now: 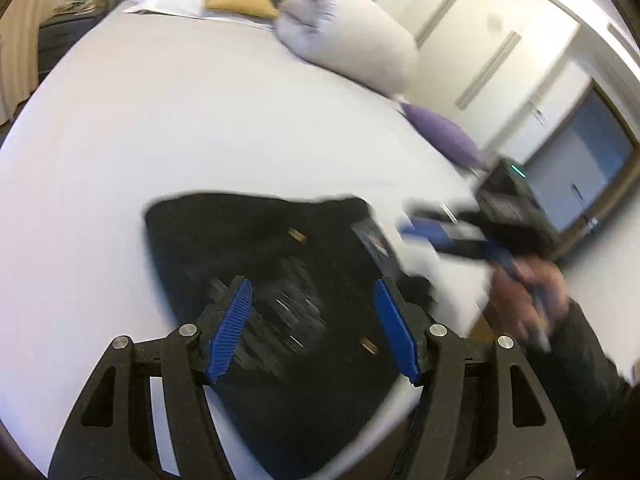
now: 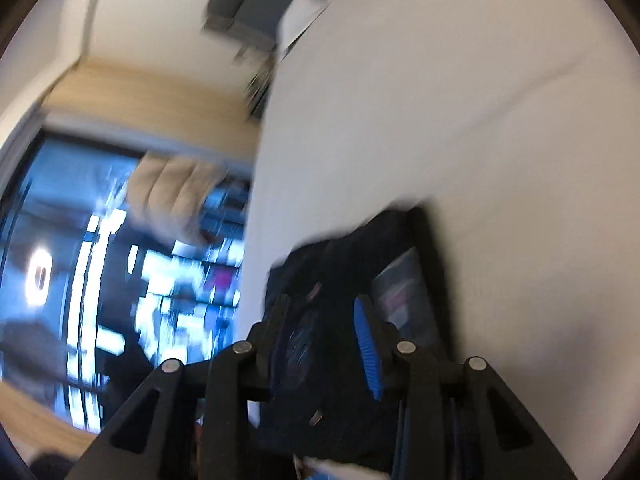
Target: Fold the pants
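The left gripper (image 1: 312, 320) sits at the lower centre of its view with its blue pads (image 1: 230, 330) spread wide and nothing between them, poised above the black pants (image 1: 248, 240), probably clear of the cloth to choose a fresh hold. The pants lie in a compact dark bundle on the white bed (image 1: 200, 112), centre of the frame. At right centre the right gripper (image 1: 424, 228) is blurred; in its own view its jaws look partly apart over dark fabric, but whether they pinch it cannot be told. Pillows (image 1: 352, 36) rest at the upper right, out of the way.
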A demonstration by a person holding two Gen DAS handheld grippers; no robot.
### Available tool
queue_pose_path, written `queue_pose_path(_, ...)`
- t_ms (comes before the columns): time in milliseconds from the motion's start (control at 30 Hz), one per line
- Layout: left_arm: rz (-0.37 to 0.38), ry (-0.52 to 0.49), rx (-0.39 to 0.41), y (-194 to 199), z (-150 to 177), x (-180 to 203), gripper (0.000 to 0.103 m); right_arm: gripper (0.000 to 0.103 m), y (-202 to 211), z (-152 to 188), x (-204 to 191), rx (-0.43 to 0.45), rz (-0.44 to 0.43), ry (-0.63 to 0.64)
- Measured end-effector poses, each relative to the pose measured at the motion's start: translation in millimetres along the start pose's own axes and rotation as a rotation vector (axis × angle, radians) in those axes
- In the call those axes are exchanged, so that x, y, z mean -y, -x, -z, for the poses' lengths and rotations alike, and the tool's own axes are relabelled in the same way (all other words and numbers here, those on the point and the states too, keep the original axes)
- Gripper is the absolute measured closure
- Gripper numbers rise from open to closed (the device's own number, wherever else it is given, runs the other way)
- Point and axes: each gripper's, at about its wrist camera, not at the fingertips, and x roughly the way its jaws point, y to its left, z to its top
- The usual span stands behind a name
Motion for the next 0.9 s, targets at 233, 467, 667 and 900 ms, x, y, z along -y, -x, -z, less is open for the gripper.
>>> queue_pose_path(233,-0.084,-0.023,-0.166,-79.9,-10.1,-36.5,0.057,0.103,-39.9,37.0,46.8,-0.108,0.097,-0.085)
queue_pose_path(467,-0.067,-0.047,-0.133,-59.5,23.4,-29.5,0.059,0.103,-34.0,34.3,54.8,-0.063,0.089,-0.1)
queue_pose_path(667,-0.144,-0.229,-0.094,-15.3,80.3,8.9,0.059,0.103,-33.8,41.8,53.8,-0.035,0.071,-0.111)
queue_pose_path(900,-0.211,-0.388,-0.085,-1.9,124.1,27.1,0.059,0.103,-6.2,61.0,37.5,0.009,0.085,-0.076)
